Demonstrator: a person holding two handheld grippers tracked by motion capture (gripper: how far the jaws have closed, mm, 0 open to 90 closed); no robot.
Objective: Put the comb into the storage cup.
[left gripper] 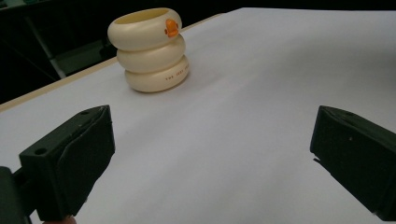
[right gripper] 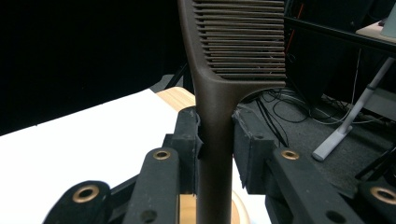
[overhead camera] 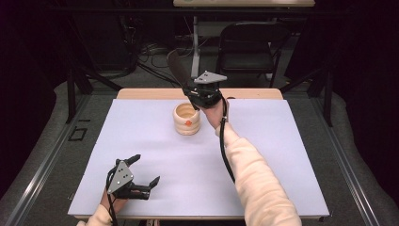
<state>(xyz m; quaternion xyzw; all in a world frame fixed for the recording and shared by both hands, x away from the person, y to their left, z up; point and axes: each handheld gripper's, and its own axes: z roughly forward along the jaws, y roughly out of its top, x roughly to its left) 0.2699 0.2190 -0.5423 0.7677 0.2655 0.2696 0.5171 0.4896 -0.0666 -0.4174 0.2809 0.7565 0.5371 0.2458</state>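
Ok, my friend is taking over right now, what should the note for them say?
Right gripper: shut on the comb by its handle, teeth end up, held above the far side of the table, just behind the cup.
Left gripper: open, holds nothing, near the front left edge.
Cup: upright on the table, cream, ringed, with an orange mark.
Done: comb picked up.
Left: probably lower the comb into the cup, then let go.

1. You have a white sheet [overhead camera: 155, 155] covering the wooden table [overhead camera: 141, 93] up to its far edge.
2. Beyond that edge, a black folding chair [overhead camera: 249, 44] stands on the floor.
3. Cables [overhead camera: 155, 52] lie near a white desk leg [overhead camera: 195, 47].
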